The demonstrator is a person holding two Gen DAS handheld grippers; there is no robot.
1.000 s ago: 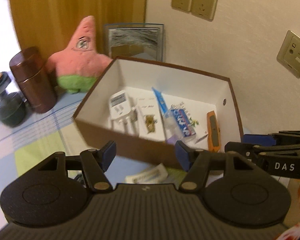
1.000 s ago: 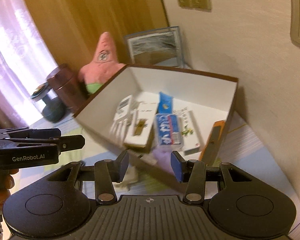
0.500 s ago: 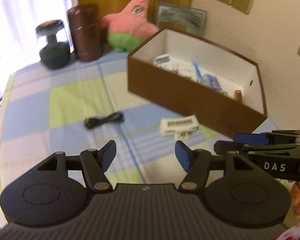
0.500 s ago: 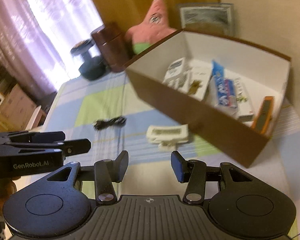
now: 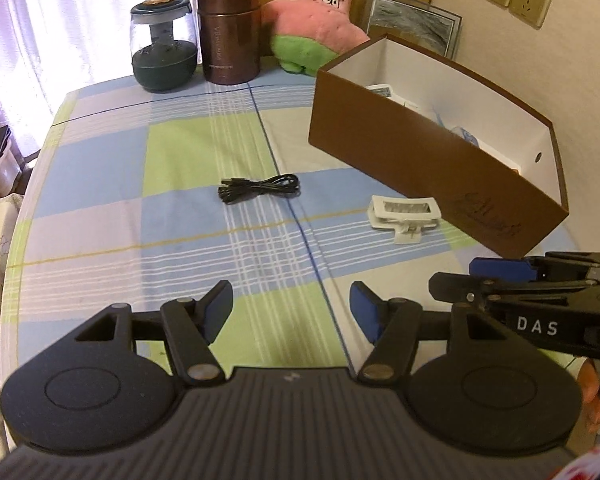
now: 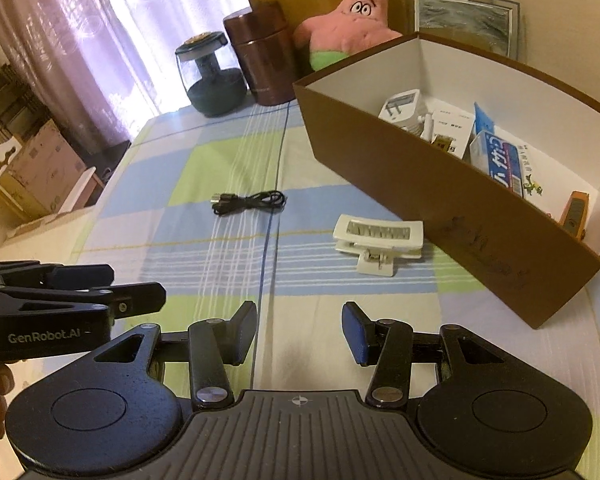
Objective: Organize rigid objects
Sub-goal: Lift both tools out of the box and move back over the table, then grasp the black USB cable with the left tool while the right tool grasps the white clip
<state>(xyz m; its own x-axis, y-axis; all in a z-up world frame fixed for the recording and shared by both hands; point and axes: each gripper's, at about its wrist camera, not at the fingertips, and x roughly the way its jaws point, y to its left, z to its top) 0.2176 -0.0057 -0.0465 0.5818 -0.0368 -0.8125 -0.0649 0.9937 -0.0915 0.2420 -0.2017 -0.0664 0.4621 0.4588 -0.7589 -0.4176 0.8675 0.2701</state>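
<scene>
**Two things left outside the box**

My left gripper point(image 5: 291, 312) is spread wide with nothing between its blue pads, hanging above the checked tablecloth point(image 5: 100, 208). My right gripper point(image 6: 299, 332) is likewise spread and empty, hanging beside it over the same cloth; each shows side-on at the edge of the other's view.

Taking the brown cardboard box point(image 6: 440, 200) as the landmark: just in front of its long near wall, close but not touching as far as I can tell, lies a white hair claw clip point(image 6: 378, 240). Farther from that wall, well apart from the clip, lies a coiled black USB cable point(image 6: 248, 202).

Inside the box I can already see a white plug adapter point(image 6: 402, 110), a couple of small white cartons, a blue-and-white toothpaste carton point(image 6: 500, 164) and an orange utility knife point(image 6: 576, 214) at the end nearest me. So I judge the sorting mostly done: the clip and the cable are what remains on the cloth.

Beyond the box's far end stand a pink star plush point(image 5: 320, 28), a brown metal canister point(image 5: 228, 28) and a dark glass-domed lamp point(image 5: 162, 40), with a framed picture point(image 5: 414, 20) leaning on the wall. These look like fixtures, not things to sort.
</scene>
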